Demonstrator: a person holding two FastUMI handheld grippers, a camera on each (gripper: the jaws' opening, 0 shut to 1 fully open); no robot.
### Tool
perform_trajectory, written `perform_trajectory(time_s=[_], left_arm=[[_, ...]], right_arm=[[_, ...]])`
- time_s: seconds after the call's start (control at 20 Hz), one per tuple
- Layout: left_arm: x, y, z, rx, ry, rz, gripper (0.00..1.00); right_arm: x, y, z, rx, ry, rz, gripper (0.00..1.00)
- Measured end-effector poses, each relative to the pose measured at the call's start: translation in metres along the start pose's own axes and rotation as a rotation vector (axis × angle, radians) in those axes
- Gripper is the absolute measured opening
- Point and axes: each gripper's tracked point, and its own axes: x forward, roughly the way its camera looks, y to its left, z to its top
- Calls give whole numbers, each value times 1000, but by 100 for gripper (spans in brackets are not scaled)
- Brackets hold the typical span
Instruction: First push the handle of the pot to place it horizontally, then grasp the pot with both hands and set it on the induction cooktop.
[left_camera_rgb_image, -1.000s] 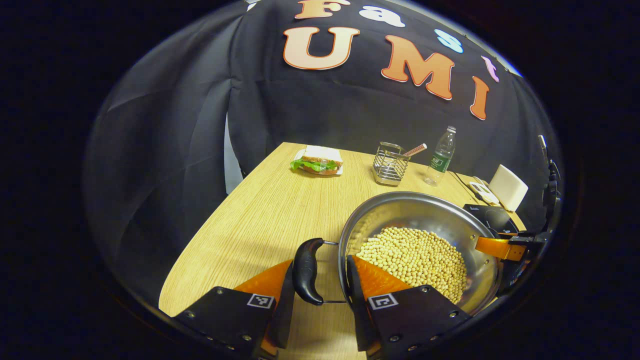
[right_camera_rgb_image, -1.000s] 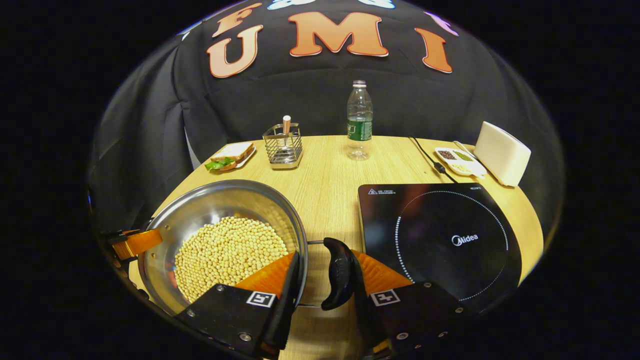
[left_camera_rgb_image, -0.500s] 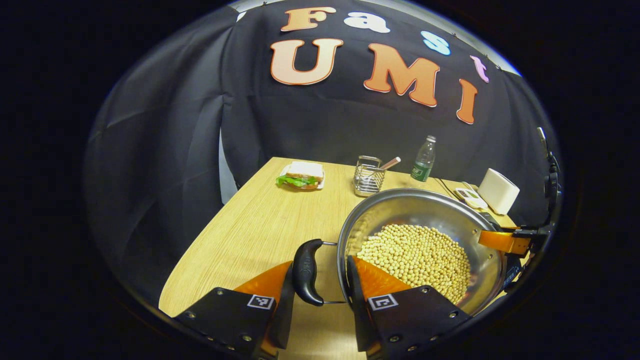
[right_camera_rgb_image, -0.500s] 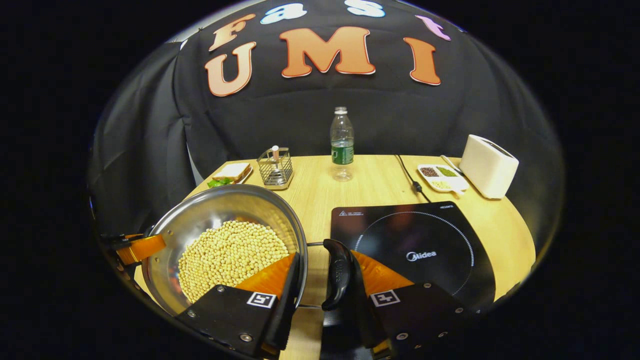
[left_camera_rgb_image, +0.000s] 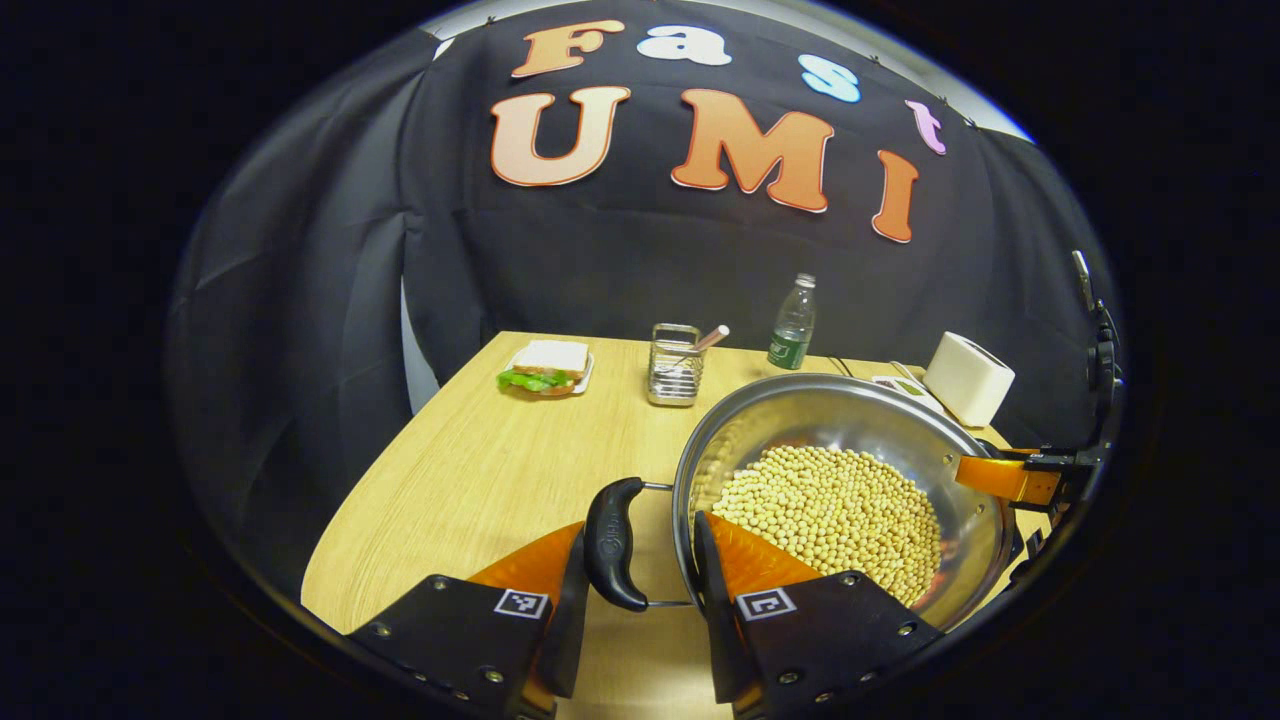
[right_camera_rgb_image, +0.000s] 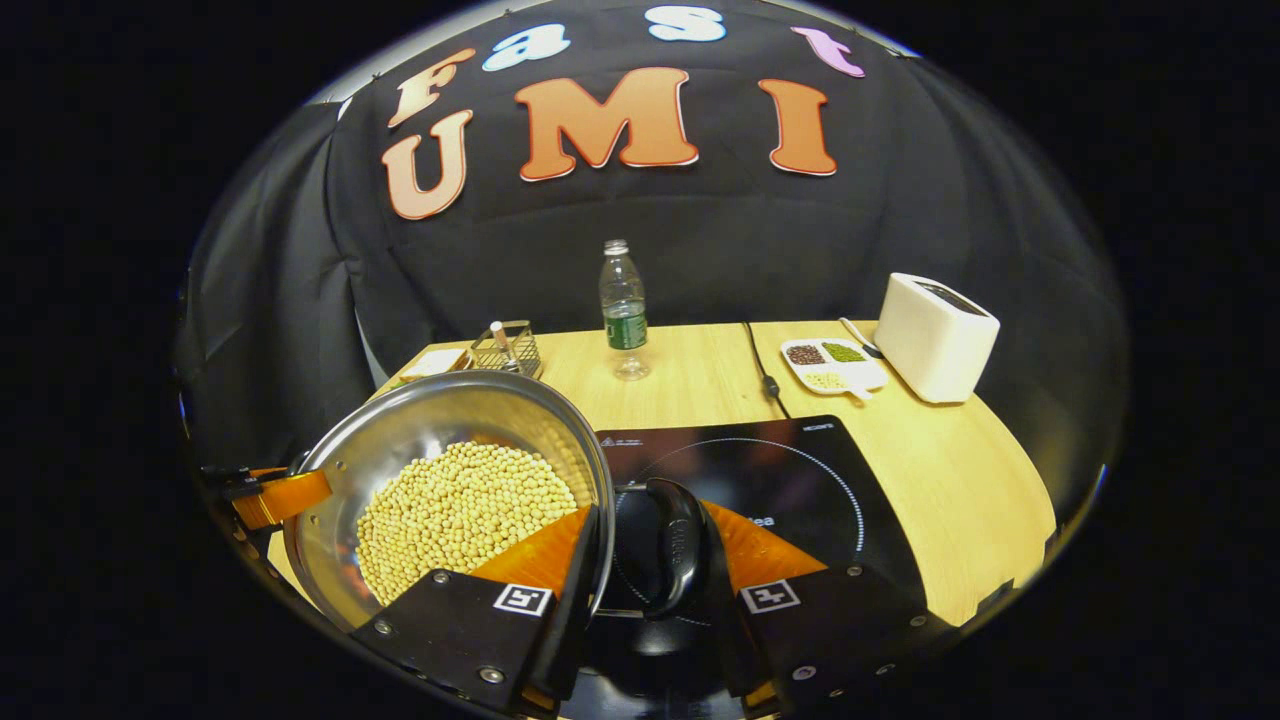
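The steel pot (left_camera_rgb_image: 850, 410), half full of pale beans (left_camera_rgb_image: 835, 510), hangs above the wooden table (left_camera_rgb_image: 470, 480). My left gripper (left_camera_rgb_image: 640, 580) is shut on the pot: one finger sits outside its black left handle (left_camera_rgb_image: 612, 545), the other inside the rim. In the right gripper view, my right gripper (right_camera_rgb_image: 650, 580) is shut on the pot (right_camera_rgb_image: 440, 410) in the same way, across the black right handle (right_camera_rgb_image: 678, 545). That side hangs over the left part of the black induction cooktop (right_camera_rgb_image: 770, 465). Each view shows the other gripper at the pot's far rim (left_camera_rgb_image: 1010, 478) (right_camera_rgb_image: 280, 495).
At the back of the table stand a sandwich on a plate (left_camera_rgb_image: 545, 365), a wire caddy (left_camera_rgb_image: 677, 365) and a water bottle (right_camera_rgb_image: 624, 310). Behind the cooktop lie its cable (right_camera_rgb_image: 762, 370), a sectioned dish (right_camera_rgb_image: 830, 362) and a white box-shaped appliance (right_camera_rgb_image: 935, 335).
Both grippers have raised the pot and carried it to the right, so the right handle now hangs over the cooktop's left part. Neither grip has changed.
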Motion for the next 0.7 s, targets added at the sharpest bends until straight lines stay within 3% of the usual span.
perform_trajectory(time_s=[0.7], left_arm=[[22, -128, 5, 55, 25, -91, 53]], right_arm=[[-10, -126, 2, 68, -7, -84, 54]])
